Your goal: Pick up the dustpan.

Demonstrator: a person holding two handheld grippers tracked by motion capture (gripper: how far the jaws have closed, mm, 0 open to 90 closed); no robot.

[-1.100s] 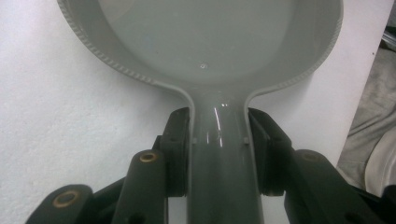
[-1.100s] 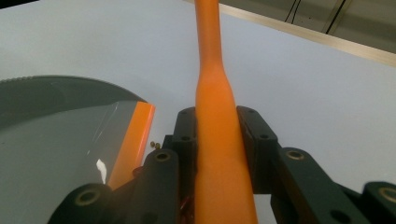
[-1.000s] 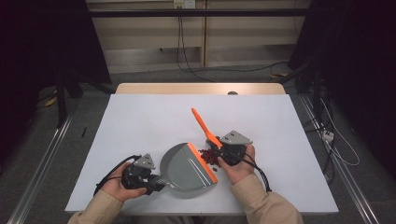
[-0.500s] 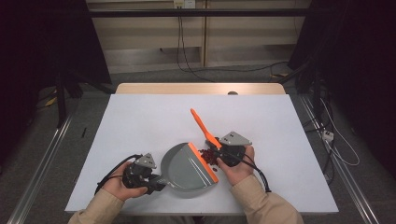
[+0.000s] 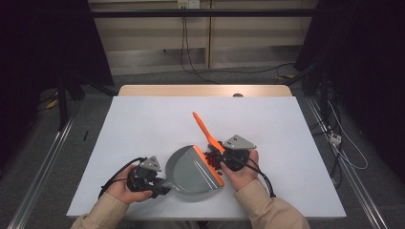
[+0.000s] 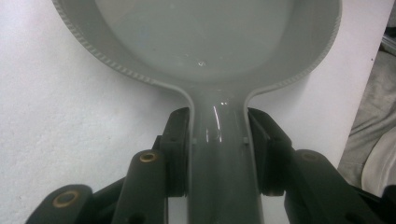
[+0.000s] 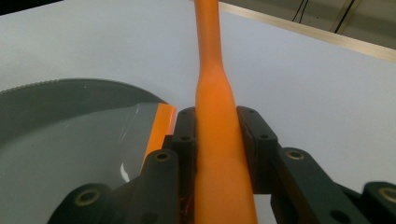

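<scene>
Right now we hold a grey dustpan with our left gripper and an orange brush with our right gripper, both near the front edge of the white table.

From the high view, the dustpan lies flat on the table between our two hands. Its handle points toward our left hand, and its orange lip faces our right hand. In the left gripper view, our jaws close on the narrow grey handle from both sides, with the pads pressing against it and the round pan spreading out beyond.

Our right gripper clamps the brush by the thick lower part of its orange handle, as the right gripper view shows, with both pads tight against it. The handle slants up and away over the table, toward the far side. In the high view, the dark reddish bristles sit just beside the dustpan's orange lip, at the point where pan and brush meet; whether they touch the lip we cannot tell.

In the right gripper view, the grey pan and its orange lip lie close to the left of our jaws. A cable loops out from our left gripper across the table.
</scene>
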